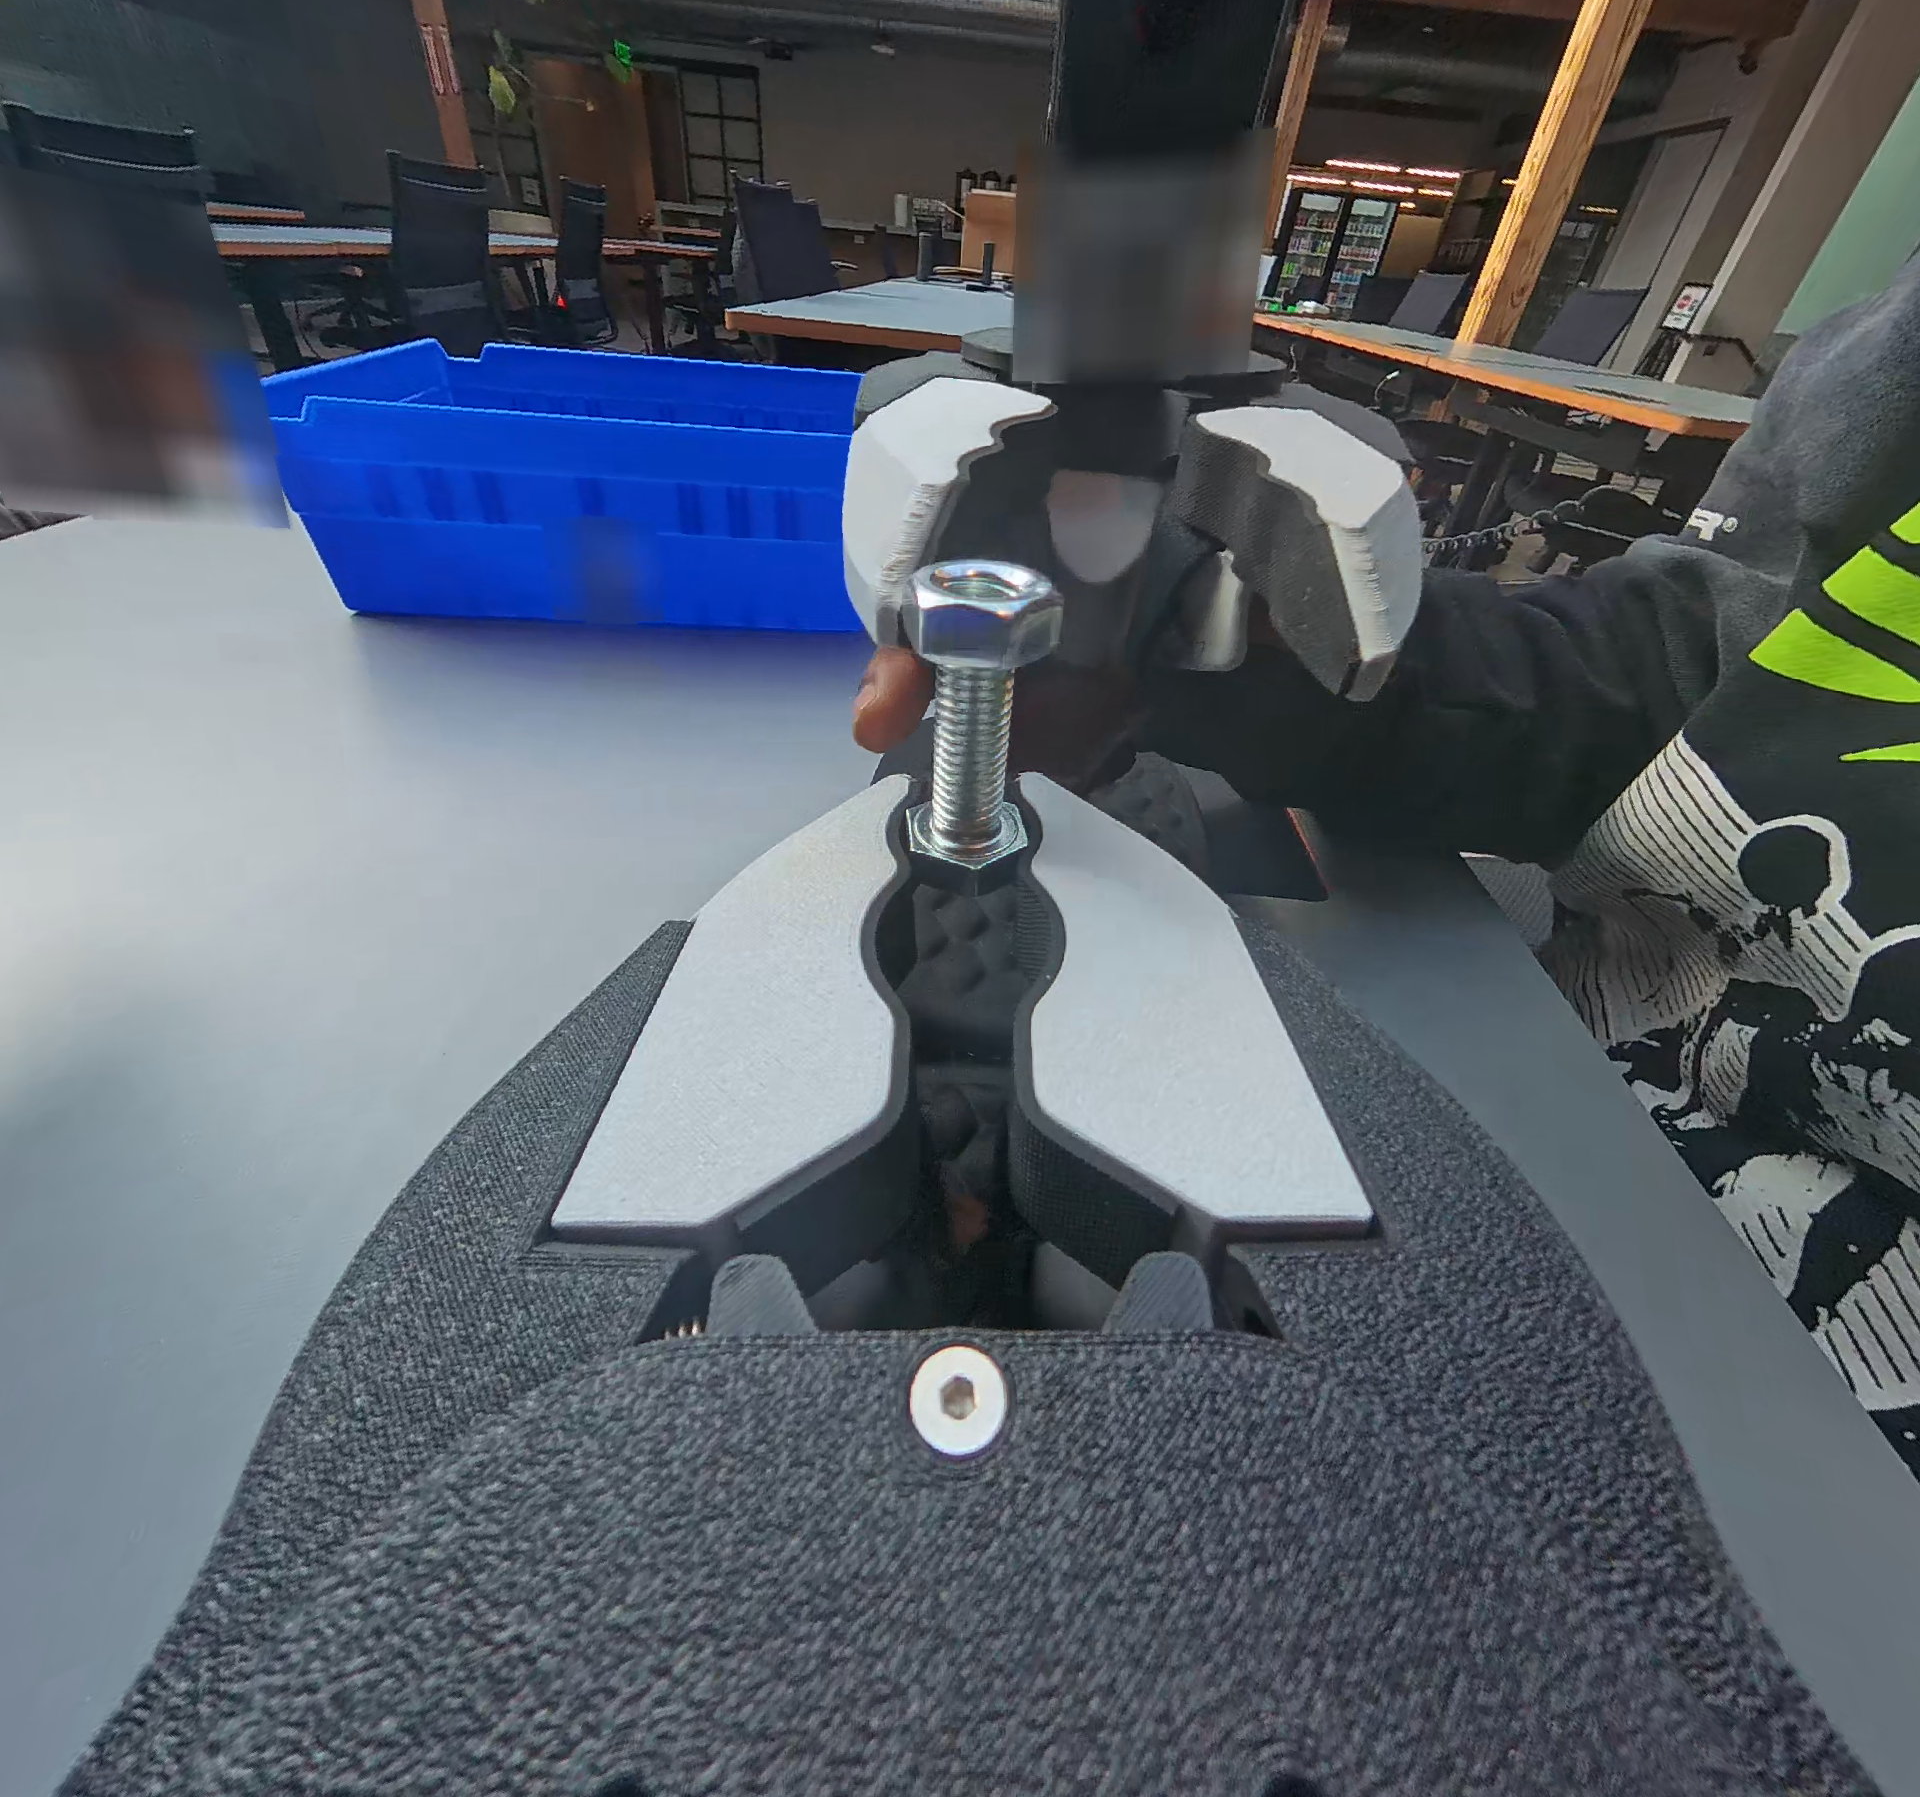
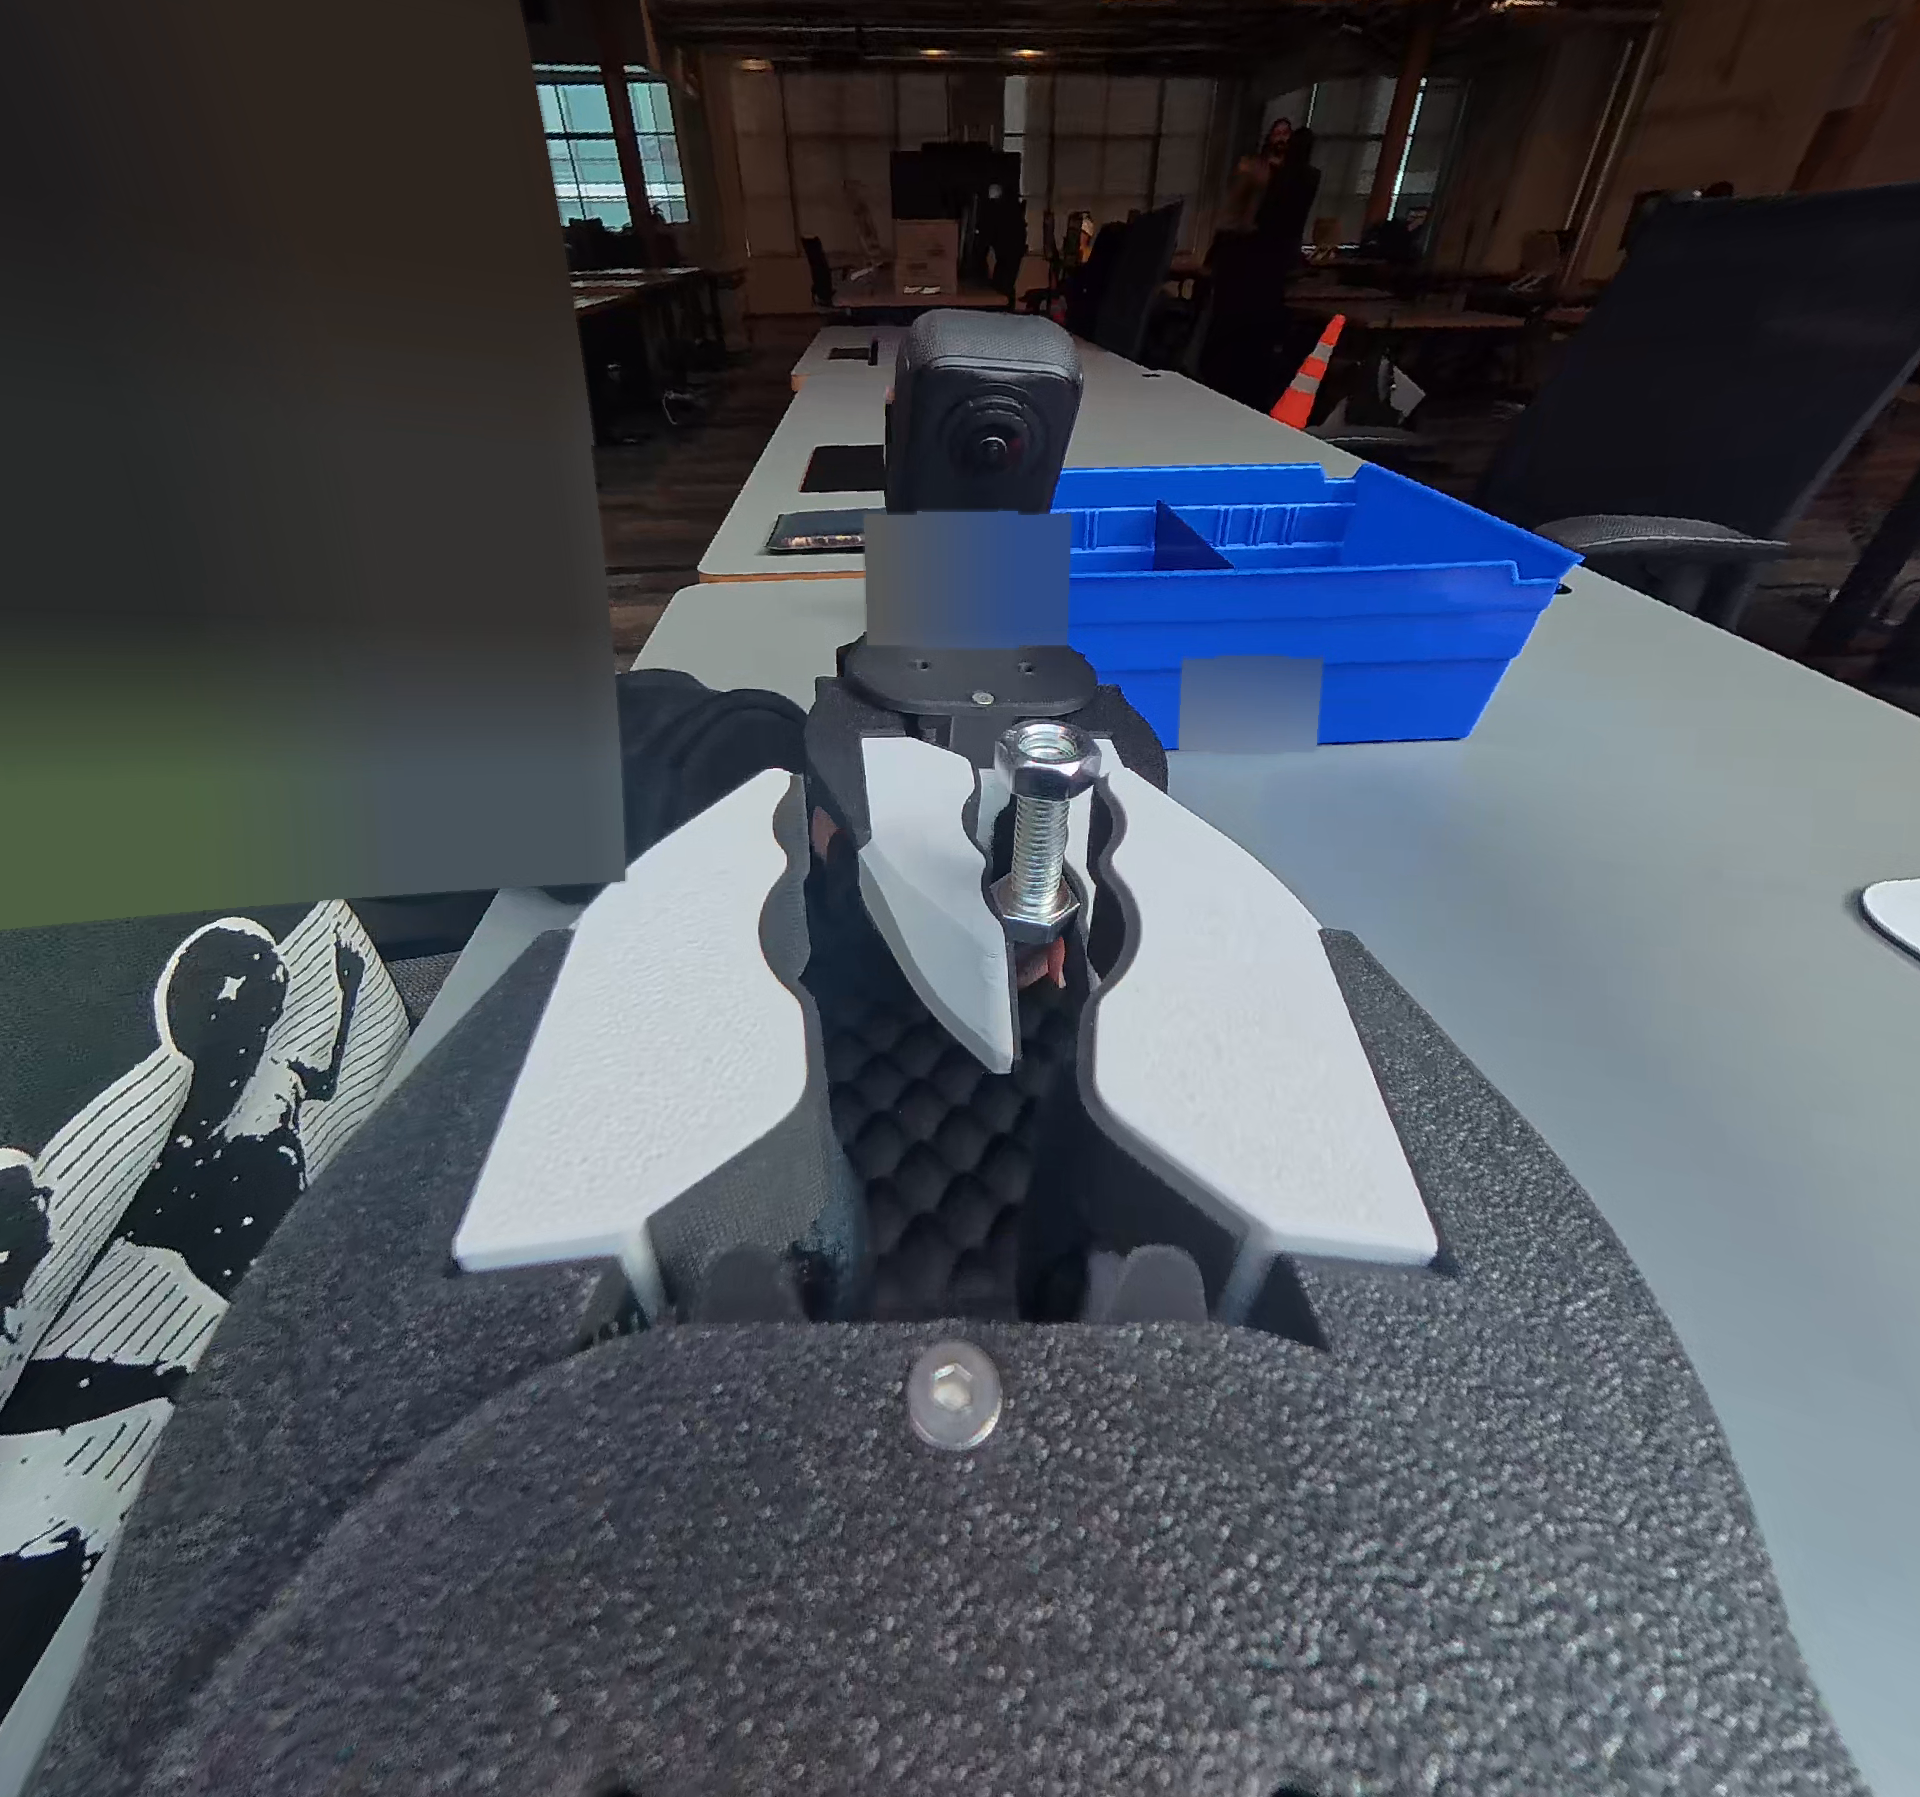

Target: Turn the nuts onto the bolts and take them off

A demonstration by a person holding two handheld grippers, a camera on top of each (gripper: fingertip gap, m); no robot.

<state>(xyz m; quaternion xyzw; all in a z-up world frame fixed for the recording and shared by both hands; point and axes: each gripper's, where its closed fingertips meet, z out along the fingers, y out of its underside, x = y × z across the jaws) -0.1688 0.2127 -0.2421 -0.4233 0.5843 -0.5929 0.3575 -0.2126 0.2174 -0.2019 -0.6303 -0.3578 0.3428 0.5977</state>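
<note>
The left tongs [image 1: 966,838] are clenched on the head of the bolt [image 1: 968,760], which stands upright between their tips. A nut [image 1: 982,613] sits at the top of its thread. The right tongs [image 2: 940,900] are spread wide, facing the left ones, grasping nothing. Closing off-centre could tilt the bolt or cross-thread the nut; a loose nut could drop to the counter [image 1: 416,812]. Beyond the tongs, the blue bin [image 2: 1309,594] shows dividers; any contents are hidden.

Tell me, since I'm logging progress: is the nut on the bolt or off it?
On. The nut sits at the top end of the upright bolt, whose head is clamped in the left hand-held gripper. How far it is threaded: cannot tell.
</note>
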